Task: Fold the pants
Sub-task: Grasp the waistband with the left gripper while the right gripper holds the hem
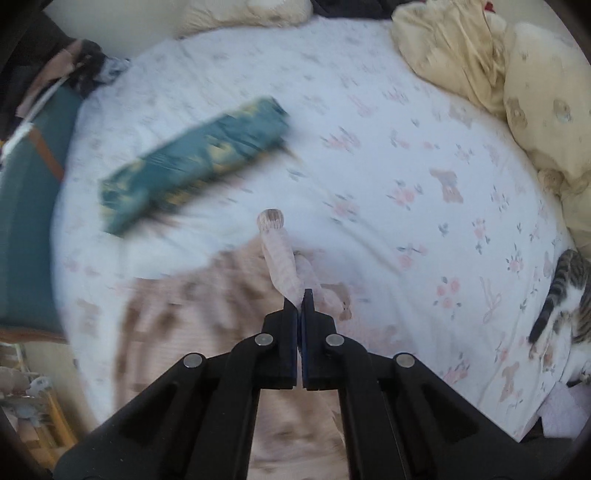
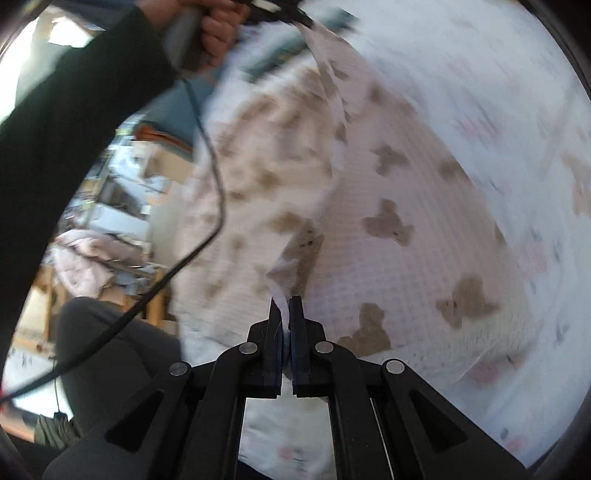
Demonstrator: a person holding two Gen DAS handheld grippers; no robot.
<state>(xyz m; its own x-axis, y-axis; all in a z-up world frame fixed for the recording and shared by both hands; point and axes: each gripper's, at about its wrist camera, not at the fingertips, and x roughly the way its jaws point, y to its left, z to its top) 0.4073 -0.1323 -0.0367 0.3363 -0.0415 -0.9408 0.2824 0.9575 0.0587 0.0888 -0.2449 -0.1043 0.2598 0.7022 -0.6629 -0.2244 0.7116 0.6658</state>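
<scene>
The pants [image 2: 391, 206] are pale pink with brown teddy-bear prints. My left gripper [image 1: 300, 295] is shut on a pinched fold of them, which sticks up ahead of the fingertips, and the rest of the pants [image 1: 207, 306] hangs blurred below over the bed. My right gripper [image 2: 285, 301] is shut on another edge of the pants, and the cloth stretches from it up toward the hand [image 2: 207, 33] that holds the left gripper at the top left.
The bed sheet [image 1: 369, 155] is white with small pink flowers. A folded dark green garment [image 1: 192, 162] lies on it at the left. Cream pillows [image 1: 509, 85] line the far right. A tabby cat [image 1: 565, 306] lies at the right edge. A black cable [image 2: 210, 155] hangs from the left hand.
</scene>
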